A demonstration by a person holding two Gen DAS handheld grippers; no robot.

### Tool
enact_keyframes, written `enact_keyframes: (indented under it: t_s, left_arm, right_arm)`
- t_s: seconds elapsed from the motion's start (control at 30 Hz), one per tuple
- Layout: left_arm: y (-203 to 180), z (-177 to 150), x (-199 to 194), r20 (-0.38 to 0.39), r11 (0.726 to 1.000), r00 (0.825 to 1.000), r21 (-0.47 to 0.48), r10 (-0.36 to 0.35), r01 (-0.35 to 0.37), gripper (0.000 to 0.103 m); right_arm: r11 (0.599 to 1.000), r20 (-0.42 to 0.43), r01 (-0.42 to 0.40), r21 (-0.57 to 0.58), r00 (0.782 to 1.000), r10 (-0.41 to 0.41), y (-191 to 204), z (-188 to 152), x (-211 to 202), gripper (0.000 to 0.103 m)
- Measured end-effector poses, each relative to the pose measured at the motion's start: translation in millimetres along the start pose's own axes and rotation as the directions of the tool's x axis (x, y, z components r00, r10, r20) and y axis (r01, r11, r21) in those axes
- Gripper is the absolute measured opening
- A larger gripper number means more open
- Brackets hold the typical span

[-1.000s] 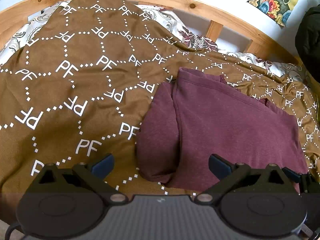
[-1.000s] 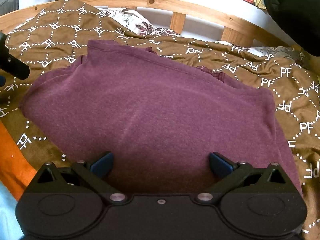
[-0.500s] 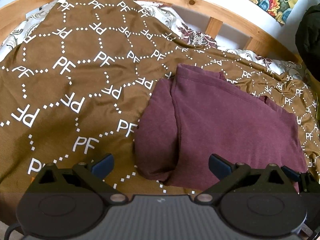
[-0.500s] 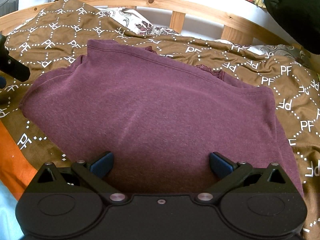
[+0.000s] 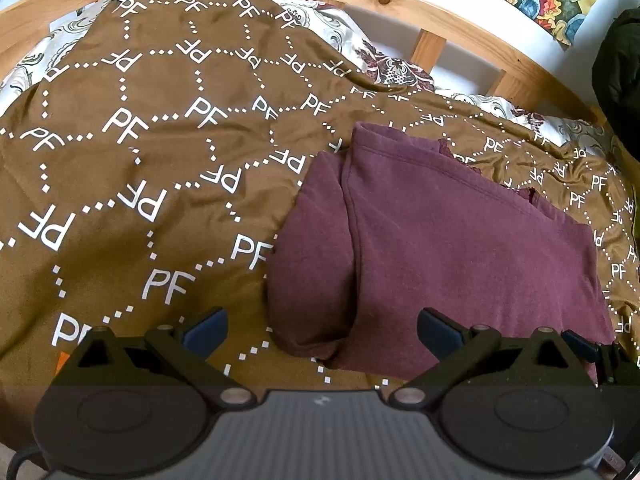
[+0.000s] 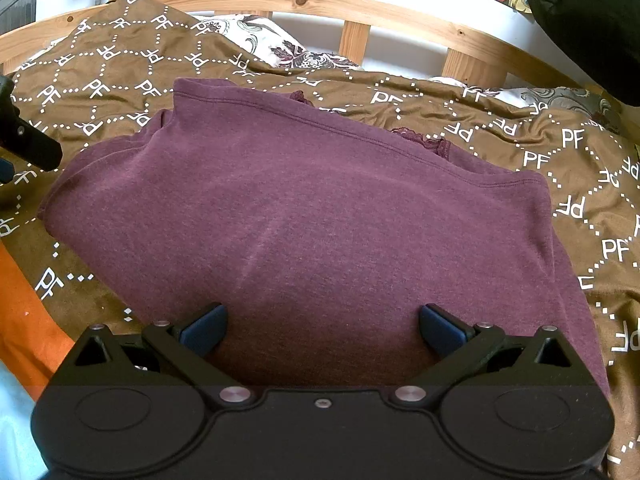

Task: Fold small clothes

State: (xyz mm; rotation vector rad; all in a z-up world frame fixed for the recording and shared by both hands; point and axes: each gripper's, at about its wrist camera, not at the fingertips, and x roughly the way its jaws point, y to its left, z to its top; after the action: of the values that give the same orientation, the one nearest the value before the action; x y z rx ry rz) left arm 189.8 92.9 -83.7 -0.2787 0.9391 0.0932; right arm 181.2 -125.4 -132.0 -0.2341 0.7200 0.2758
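Note:
A maroon garment (image 5: 448, 248) lies folded on the brown bedspread (image 5: 132, 184), its left part tucked under in a rounded fold. My left gripper (image 5: 322, 330) stands open over the garment's near left corner, nothing between its fingers. In the right wrist view the same garment (image 6: 312, 216) fills the middle, with lace trim showing at its far edge. My right gripper (image 6: 323, 328) is open just above the garment's near edge, holding nothing. The left gripper's black body (image 6: 24, 140) shows at the left edge of the right wrist view.
A wooden bed rail (image 6: 360, 12) runs along the far side, with patterned pillows (image 5: 384, 64) against it. A dark garment (image 6: 588, 20) hangs at the upper right. An orange cloth (image 6: 28, 320) shows at the near left bed edge.
The left gripper has drifted slightly back and up, so the garment sits a little lower in its view. The right gripper has barely moved. Both stay open.

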Motion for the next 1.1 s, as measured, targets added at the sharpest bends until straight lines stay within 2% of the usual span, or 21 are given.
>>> enact_keyframes:
  t_s: [0.33,0.53,1.1]
  left_arm:
    - [-3,-1,7,-0.039,1.000,0.999,0.013,-0.003,0.003,0.102]
    - [-1,-3,18,-0.101,1.000,0.995,0.011,0.013,-0.012,0.102]
    - [-4,-3,20,-0.115,1.000,0.993,0.030,0.012,-0.008,0.102]
  right_arm:
    - [1.000,0.000,-0.001,0.000,1.000,0.001,0,0,0,0.102]
    - [1.000,-0.001,-0.002,0.000,1.000,0.002,0,0,1,0.102]
    - [1.000,-0.002,-0.003,0.001,1.000,0.003,-1,0,1,0.102]
